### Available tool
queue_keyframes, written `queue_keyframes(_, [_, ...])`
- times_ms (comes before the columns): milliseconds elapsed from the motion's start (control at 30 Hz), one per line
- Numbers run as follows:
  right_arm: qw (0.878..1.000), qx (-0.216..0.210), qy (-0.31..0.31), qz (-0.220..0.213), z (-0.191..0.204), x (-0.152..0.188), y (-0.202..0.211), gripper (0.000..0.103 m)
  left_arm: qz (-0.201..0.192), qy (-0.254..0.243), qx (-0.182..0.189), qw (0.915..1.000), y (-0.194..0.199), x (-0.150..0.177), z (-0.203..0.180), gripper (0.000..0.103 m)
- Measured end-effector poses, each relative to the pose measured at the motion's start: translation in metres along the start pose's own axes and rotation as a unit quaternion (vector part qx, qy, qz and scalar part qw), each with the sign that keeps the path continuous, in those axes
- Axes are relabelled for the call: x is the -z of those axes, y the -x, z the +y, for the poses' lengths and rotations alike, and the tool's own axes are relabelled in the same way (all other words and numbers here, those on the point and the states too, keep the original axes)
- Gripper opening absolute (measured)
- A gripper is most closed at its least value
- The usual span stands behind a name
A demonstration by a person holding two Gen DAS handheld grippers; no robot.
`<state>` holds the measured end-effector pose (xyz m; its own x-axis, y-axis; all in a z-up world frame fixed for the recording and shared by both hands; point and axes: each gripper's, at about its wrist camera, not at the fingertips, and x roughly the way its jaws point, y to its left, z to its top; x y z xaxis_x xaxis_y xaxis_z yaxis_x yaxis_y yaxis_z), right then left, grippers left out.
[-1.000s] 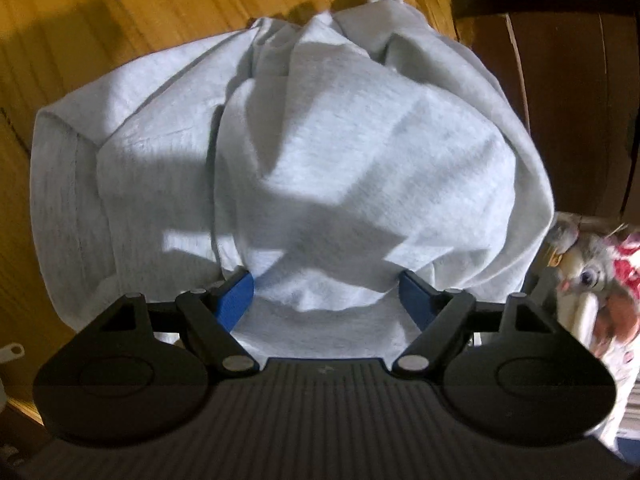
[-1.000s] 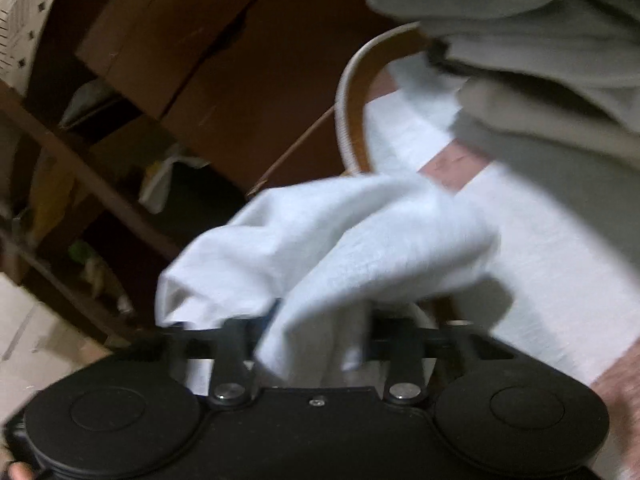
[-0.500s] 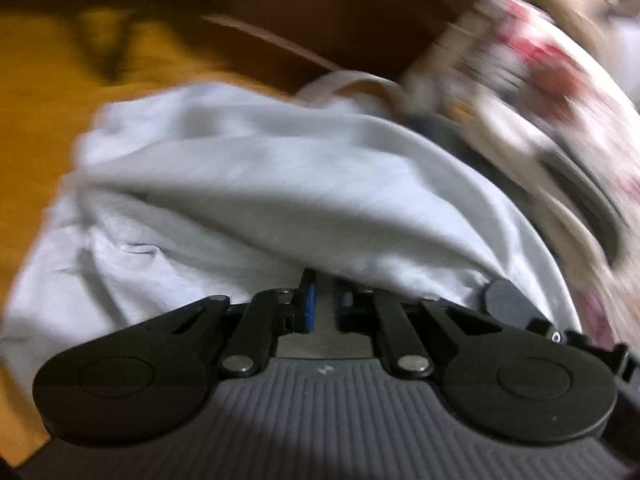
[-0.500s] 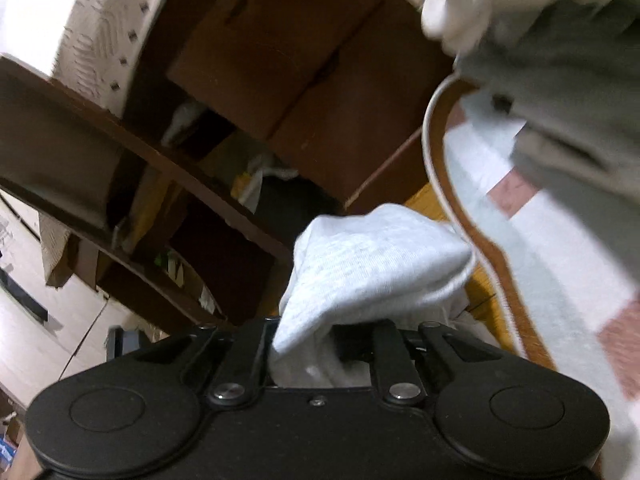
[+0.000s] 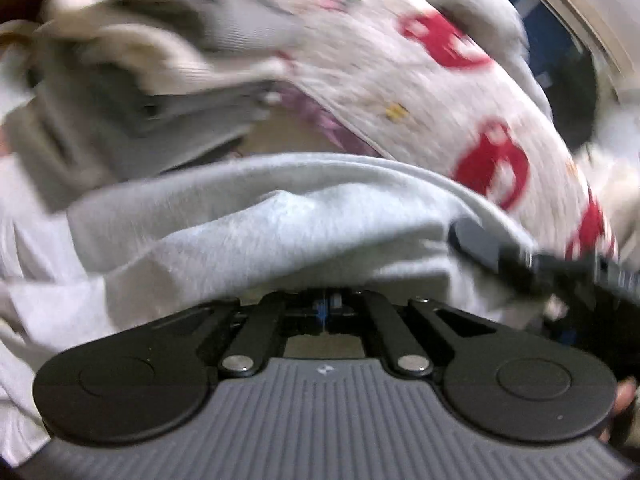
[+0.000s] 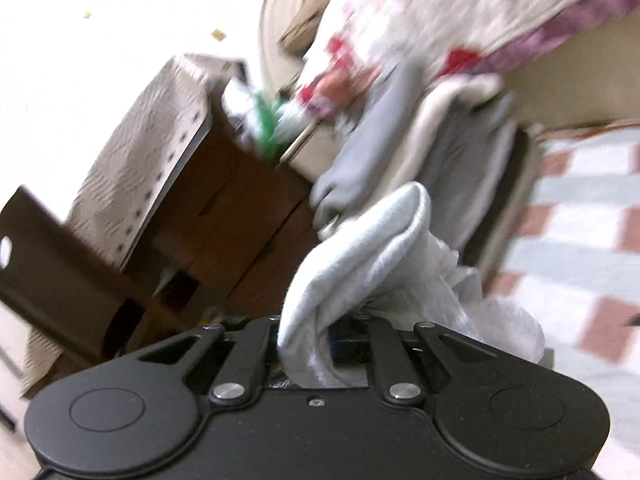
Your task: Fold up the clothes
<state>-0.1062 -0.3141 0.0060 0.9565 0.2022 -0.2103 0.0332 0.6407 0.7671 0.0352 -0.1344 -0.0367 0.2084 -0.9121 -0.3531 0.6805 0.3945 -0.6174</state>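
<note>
Both grippers clamped on one grey shirt

Left gripper (image 5: 326,306) and right gripper (image 6: 344,334) each pinch the same grey shirt (image 5: 256,232), bunched between them, running side to side. Behind it, one patterned cloth (image 5: 432,92) with red prints, blurry.

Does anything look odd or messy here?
Mostly the cloth: the light grey garment is bunched, not flat, pinched in both the left claw and right claw. Other clothes hang crumpled behind. Both views are blurred.
</note>
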Motion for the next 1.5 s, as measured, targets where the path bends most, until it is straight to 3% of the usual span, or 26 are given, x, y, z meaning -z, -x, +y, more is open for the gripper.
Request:
queue_keyframes(167, [0.996, 0.052, 0.02, -0.063, 0.003, -0.018, 0.067, 0.011, -0.028, -0.075, 0.041, 0.9959, -0.01, 0.014, -0.051, 0.0])
queue_keyframes(267, [0.989, 0.098, 0.045, -0.1, 0.004, -0.036, 0.099, 0.01, -0.056, -0.1, 0.061, 0.9915, -0.003, 0.015, -0.059, 0.004])
queue_keyframes(333, [0.971, 0.195, 0.08, -0.116, -0.007, -0.055, 0.109, 0.01, -0.048, -0.098, 0.022, 0.9937, -0.008, 0.015, -0.049, 0.016])
queue_keyframes(367, [0.961, 0.238, 0.085, -0.116, -0.016, -0.062, 0.112, 0.016, -0.044, -0.097, 0.003, 0.9943, -0.01, 0.016, -0.044, 0.028])
queue_keyframes(400, [0.957, 0.266, 0.06, -0.098, -0.035, -0.064, 0.114, 0.033, -0.04, -0.096, -0.017, 0.9944, -0.012, 0.016, -0.039, 0.036])
queue_keyframes(467, [0.945, 0.322, 0.01, -0.063, -0.073, -0.067, 0.118, 0.058, 0.005, -0.067, -0.056, 0.9962, -0.034, 0.018, -0.019, 0.037])
queue_keyframes(600, [0.907, 0.412, -0.089, 0.002, -0.145, -0.071, 0.128, 0.057, 0.092, -0.037, -0.125, 0.9872, -0.071, 0.028, 0.01, 0.039])
queue_keyframes(667, [0.92, 0.374, -0.119, 0.003, -0.157, -0.049, 0.145, 0.057, 0.112, -0.018, -0.135, 0.9842, -0.078, 0.033, 0.02, 0.041])
queue_keyframes(733, [0.923, 0.369, -0.1, 0.037, -0.166, -0.027, 0.149, 0.058, 0.132, 0.002, -0.146, 0.9804, -0.085, 0.037, 0.029, 0.042])
queue_keyframes(767, [0.924, 0.366, -0.09, 0.055, -0.171, -0.017, 0.151, 0.061, 0.135, -0.007, -0.162, 0.9775, -0.086, 0.038, 0.03, 0.048])
queue_keyframes(900, [0.929, 0.348, -0.08, 0.095, -0.185, 0.008, 0.146, 0.063, 0.12, -0.049, -0.242, 0.9614, -0.08, 0.037, 0.031, 0.055])
queue_keyframes(967, [0.932, 0.336, -0.086, 0.103, -0.191, 0.013, 0.139, 0.064, 0.112, -0.044, -0.262, 0.9575, -0.072, 0.033, 0.036, 0.06])
queue_keyframes(1067, [0.936, 0.318, -0.096, 0.116, -0.2, 0.022, 0.129, 0.072, 0.116, 0.004, -0.256, 0.9597, -0.065, 0.03, 0.053, 0.063])
queue_keyframes(1133, [0.939, 0.305, -0.102, 0.124, -0.206, 0.027, 0.122, 0.082, 0.133, 0.045, -0.241, 0.9603, -0.064, 0.03, 0.067, 0.063])
queue_keyframes(1233, [0.942, 0.287, -0.111, 0.137, -0.215, 0.035, 0.112, 0.088, 0.166, 0.082, -0.225, 0.9566, -0.069, 0.033, 0.085, 0.064])
queue_keyframes(1267, [0.942, 0.281, -0.115, 0.141, -0.218, 0.038, 0.108, 0.078, 0.171, 0.084, -0.218, 0.9573, -0.07, 0.034, 0.086, 0.064])
queue_keyframes(1300, [0.944, 0.274, -0.113, 0.143, -0.219, 0.04, 0.106, 0.051, 0.175, 0.086, -0.21, 0.958, -0.071, 0.034, 0.088, 0.063])
queue_keyframes(1333, [0.948, 0.268, -0.101, 0.139, -0.215, 0.039, 0.105, 0.038, 0.18, 0.088, -0.202, 0.9586, -0.072, 0.035, 0.089, 0.063])
queue_keyframes(1367, [0.952, 0.261, -0.086, 0.131, -0.209, 0.037, 0.106, 0.013, 0.178, 0.085, -0.2, 0.9597, -0.072, 0.034, 0.088, 0.062])
queue_keyframes(1500, [0.973, 0.226, -0.002, 0.046, -0.17, 0.019, 0.124, 0.008, 0.158, 0.062, -0.192, 0.9666, -0.067, 0.032, 0.079, 0.063])
